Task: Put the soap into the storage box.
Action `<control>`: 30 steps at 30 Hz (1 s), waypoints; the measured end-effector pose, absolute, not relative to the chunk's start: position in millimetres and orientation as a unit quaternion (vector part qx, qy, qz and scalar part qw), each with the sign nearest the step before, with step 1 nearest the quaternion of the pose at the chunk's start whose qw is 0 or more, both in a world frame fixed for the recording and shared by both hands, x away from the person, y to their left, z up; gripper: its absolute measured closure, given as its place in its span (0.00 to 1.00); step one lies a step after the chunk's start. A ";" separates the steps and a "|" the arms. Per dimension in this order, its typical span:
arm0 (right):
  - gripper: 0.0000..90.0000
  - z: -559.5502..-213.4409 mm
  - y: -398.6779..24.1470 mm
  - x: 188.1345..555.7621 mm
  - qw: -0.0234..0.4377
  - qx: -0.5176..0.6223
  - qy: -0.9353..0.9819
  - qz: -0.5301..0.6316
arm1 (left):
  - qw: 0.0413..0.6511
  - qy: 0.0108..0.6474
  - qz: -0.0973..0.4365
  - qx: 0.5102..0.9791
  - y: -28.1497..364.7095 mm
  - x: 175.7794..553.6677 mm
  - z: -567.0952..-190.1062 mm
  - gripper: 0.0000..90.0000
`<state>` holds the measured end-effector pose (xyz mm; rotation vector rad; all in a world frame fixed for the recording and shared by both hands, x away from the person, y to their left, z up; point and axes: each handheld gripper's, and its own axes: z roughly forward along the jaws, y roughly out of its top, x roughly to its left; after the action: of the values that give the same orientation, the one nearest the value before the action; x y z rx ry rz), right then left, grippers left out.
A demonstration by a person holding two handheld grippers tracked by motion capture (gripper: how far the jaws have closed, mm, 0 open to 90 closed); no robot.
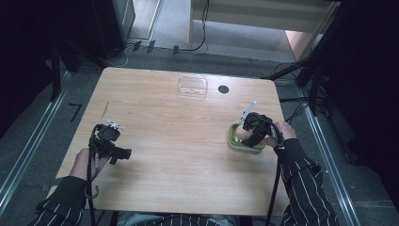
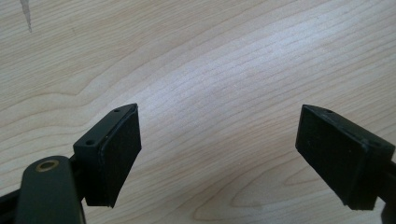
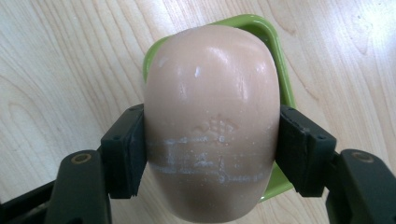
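Striped sleeves (image 1: 70, 200) come in at the bottom of the high view, one on each arm. On the left side, the left hand (image 1: 83, 162) holds the left gripper (image 1: 109, 136) over bare wood near the left edge of the table (image 1: 179, 141). In the left gripper view, its two black jaws stand wide apart and nothing is between them. Under them is just the pale wood with its wavy lines.

Farther back, near the far edge of the table, sits a clear tray (image 1: 193, 86). Just to its right is a small black dot (image 1: 223, 89) on the wood.

On the right side, the right hand (image 1: 281, 134) holds the right gripper (image 1: 251, 129) over a green dish (image 1: 235, 141). The dish sits near the right edge of the table. In the right gripper view, the two jaws squeeze a pink soap (image 3: 212, 121) from both sides. The soap is smooth and round, with a stamped mark and some white scratchy lines across it. It is above the green dish, and the dish's rim (image 3: 280, 60) peeks out behind it. I cannot tell if the soap touches the dish or is lifted off it.
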<state>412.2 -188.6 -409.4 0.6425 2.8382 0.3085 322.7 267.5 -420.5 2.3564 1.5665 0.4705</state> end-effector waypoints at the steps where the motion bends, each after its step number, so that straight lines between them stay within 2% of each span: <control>1: 0.37 -409.4 -188.6 412.2 0.107 0.218 0.964 0.105 | 0.136 0.541 0.163 0.814 267.5 322.7 -420.5 0.16; 30: 0.37 -420.1 -193.2 426.5 0.102 0.208 0.968 0.100 | 0.136 0.542 0.162 0.814 266.6 323.2 -421.5 0.16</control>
<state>426.5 -193.2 -420.1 0.6128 2.8582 0.2949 323.2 266.6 -421.5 2.3558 1.5680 0.4684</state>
